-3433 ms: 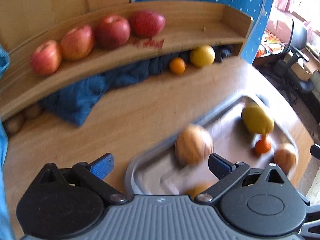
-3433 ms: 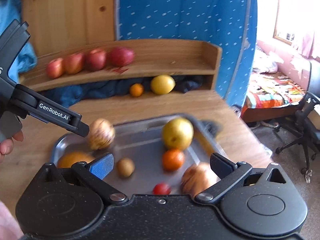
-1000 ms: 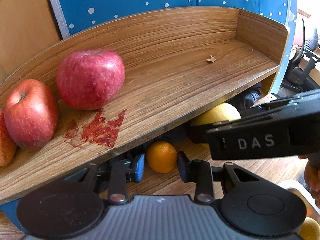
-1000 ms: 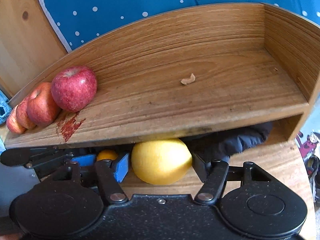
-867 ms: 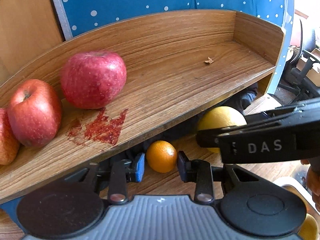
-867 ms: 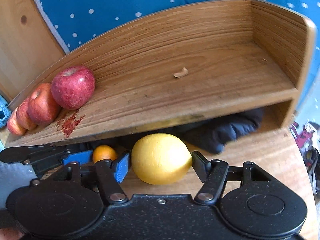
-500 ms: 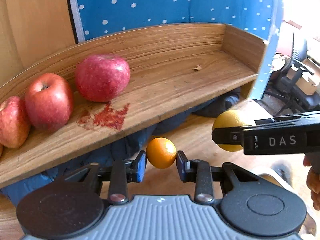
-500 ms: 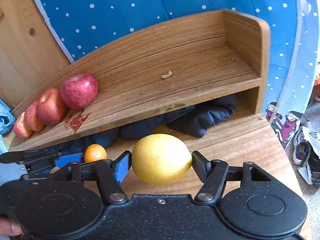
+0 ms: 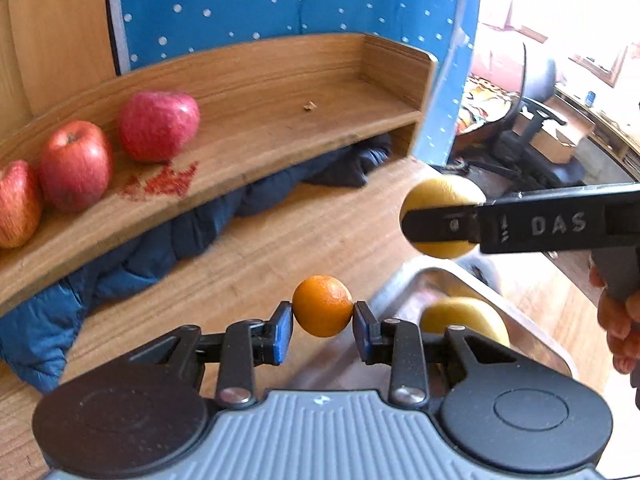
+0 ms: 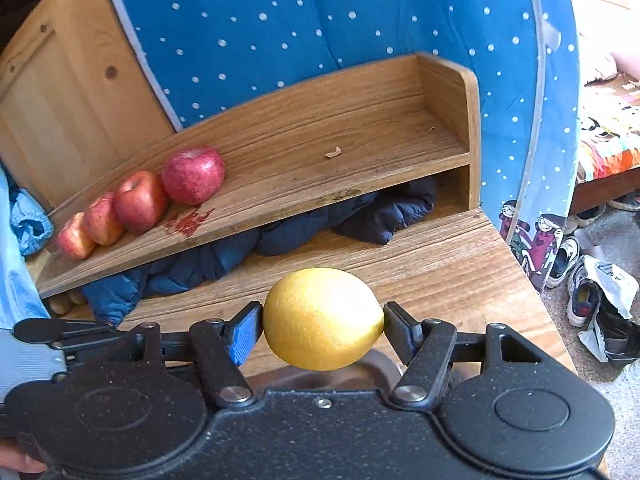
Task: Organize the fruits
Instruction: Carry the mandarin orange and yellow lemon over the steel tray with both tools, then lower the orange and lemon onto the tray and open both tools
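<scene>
While both fruits hang clear of the surface [image 10: 460,256], neither has a resting place yet. The left tongs [image 9: 322,322] are clamped on a small orange [image 9: 322,311], held in the air just left of the metal tray [image 9: 532,330]. The right tongs [image 10: 323,330] are clamped on a large lemon [image 10: 322,318], which hangs over the tray's far rim.

On the shelf [image 10: 304,184], four red apples [image 10: 193,174] sit in a row at the left end, so that group looks sorted. The right stretch of the shelf is bare apart from a small scrap. A dark blue jacket [image 10: 280,240] is bundled beneath it.

At least one more yellow fruit [image 9: 464,316] lies in the tray; the rest of the tray is hidden behind the tool bodies. Judging by this, the task is somewhere in the middle: the apples are lined up, two citrus fruits are in hand, and the tray's contents remain to be dealt with.
</scene>
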The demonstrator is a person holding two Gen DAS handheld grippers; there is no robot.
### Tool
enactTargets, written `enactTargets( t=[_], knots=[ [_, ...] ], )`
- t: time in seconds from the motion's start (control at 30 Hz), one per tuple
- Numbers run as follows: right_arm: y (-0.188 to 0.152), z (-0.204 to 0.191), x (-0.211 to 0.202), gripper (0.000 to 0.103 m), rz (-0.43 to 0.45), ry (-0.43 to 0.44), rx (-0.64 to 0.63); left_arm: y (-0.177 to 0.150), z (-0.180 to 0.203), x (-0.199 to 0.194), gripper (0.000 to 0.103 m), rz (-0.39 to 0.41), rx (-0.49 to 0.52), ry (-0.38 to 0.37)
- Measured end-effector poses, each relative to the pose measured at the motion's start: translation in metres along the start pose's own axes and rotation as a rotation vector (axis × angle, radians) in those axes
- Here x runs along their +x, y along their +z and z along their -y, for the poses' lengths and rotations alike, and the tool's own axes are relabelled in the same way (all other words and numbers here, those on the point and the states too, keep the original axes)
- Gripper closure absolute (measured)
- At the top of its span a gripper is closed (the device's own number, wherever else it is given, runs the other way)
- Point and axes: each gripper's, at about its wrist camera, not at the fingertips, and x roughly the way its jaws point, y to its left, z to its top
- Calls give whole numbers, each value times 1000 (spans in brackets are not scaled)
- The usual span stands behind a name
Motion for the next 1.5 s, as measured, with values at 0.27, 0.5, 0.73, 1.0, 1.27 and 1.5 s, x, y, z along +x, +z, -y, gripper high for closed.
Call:
enactTargets(
  t=[0.27, 0.5, 0.73, 1.0, 1.27, 1.5],
  knots=[
    [-24, -14, -33, 36, 15, -15, -1, -20, 0, -8, 68, -46, 24, -60],
    [-52, -25, -57, 36, 8, -38, 14, -30, -3, -11, 68, -75, 58, -106],
    [-78, -39, -67, 36, -11, -69, -12, -32, -1, -15, 67, -82, 88, -117],
    [-90, -59, -61, 36, -15, -90, -116, -33, -5, -22, 67, -91, 75, -134],
    [-95, -73, -45, 36, -64, -98, -232, -34, -3, -25, 67, -93, 55, -113],
    [-97, -83, -37, 36, -89, -117, -346, -34, -2, -24, 67, -102, 22, -107]
  ],
)
